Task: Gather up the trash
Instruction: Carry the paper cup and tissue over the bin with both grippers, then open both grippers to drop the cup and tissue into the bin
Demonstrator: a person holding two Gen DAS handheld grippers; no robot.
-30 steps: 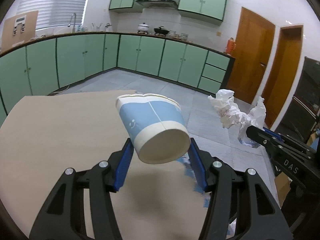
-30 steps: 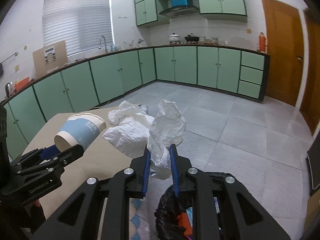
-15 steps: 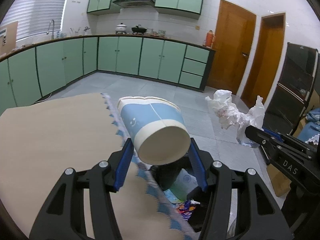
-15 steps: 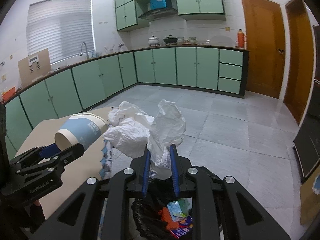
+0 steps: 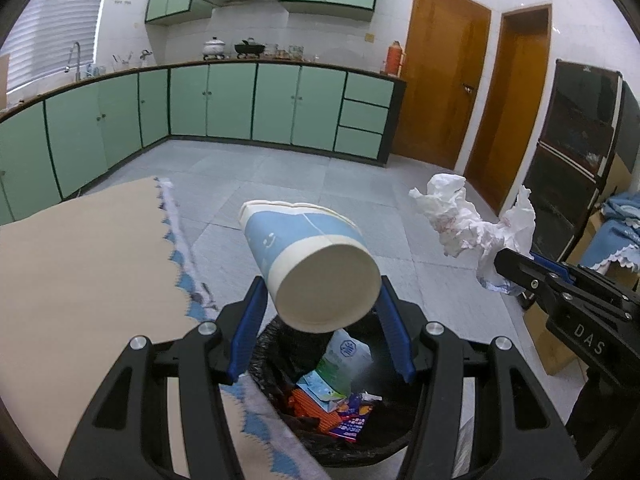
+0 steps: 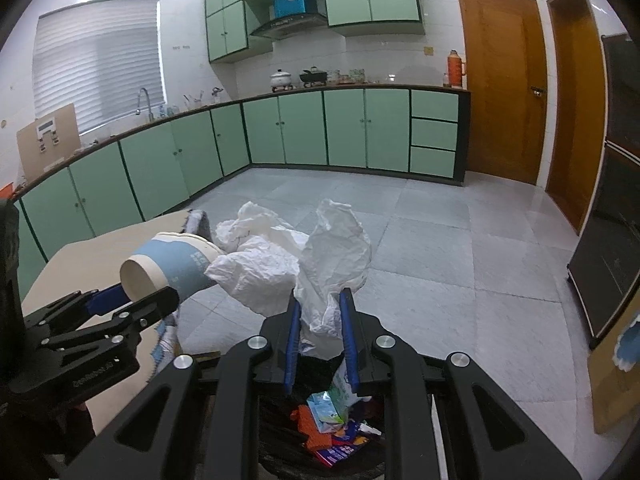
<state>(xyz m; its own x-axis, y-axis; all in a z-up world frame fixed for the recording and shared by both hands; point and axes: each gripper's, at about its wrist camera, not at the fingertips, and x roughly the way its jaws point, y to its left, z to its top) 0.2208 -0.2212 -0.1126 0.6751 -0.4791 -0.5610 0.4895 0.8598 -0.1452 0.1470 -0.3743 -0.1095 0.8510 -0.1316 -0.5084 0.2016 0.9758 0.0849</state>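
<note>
Left gripper [image 5: 320,312]: fingers clamped on the base end of a blue-and-white paper cup [image 5: 308,264], held tilted above the black-lined trash bin [image 5: 360,444]. Right gripper [image 6: 320,320]: fingers pinched on crumpled white paper [image 6: 304,264], above the same bin beside the table [image 5: 80,264]. Bin holds coloured wrappers [image 5: 340,400].

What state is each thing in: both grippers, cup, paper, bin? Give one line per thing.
Left gripper: shut on cup.
Right gripper: shut on paper.
Cup: held on its side, above the bin.
Paper: crumpled, held above the bin.
Bin: open, bag-lined, wrappers inside.
</note>
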